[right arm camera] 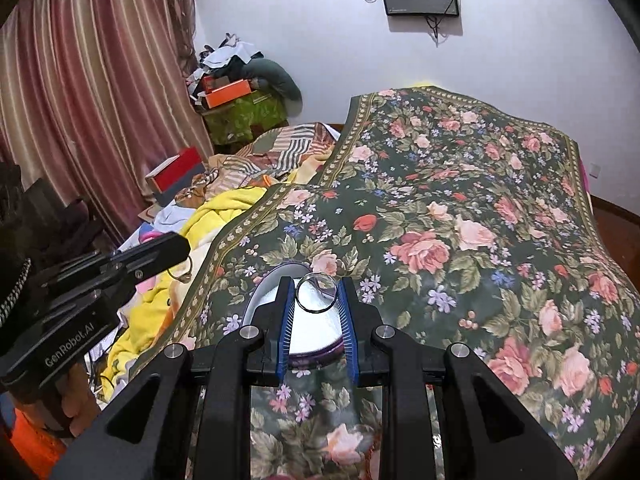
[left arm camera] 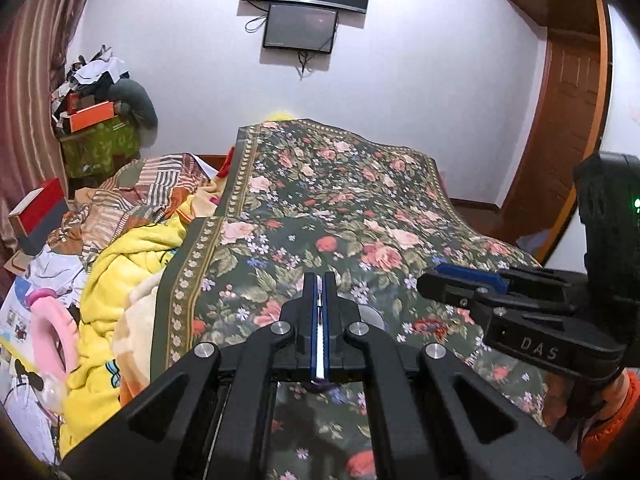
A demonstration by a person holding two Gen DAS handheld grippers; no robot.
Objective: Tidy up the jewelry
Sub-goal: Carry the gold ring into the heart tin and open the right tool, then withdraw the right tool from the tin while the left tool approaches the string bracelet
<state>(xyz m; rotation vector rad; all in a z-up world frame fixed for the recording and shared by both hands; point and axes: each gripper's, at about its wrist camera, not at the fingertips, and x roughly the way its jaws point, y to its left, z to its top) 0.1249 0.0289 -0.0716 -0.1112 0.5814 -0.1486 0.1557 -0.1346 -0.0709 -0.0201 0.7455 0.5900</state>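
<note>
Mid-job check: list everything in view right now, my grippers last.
bangle: one, thin dark metal, spanning the right jaws
dish: one, silver-white with purple rim, on the bedspread
gold hoops: two, by the left gripper's tip; held or not is unclear
bedspread: one, dark green floral, over the bed
blanket: one, yellow, left of the bedspread
orange box: one, far left pile
screens: two, black, on the wall
left gripper: black, jaws together
right gripper: black, over the dish
</note>
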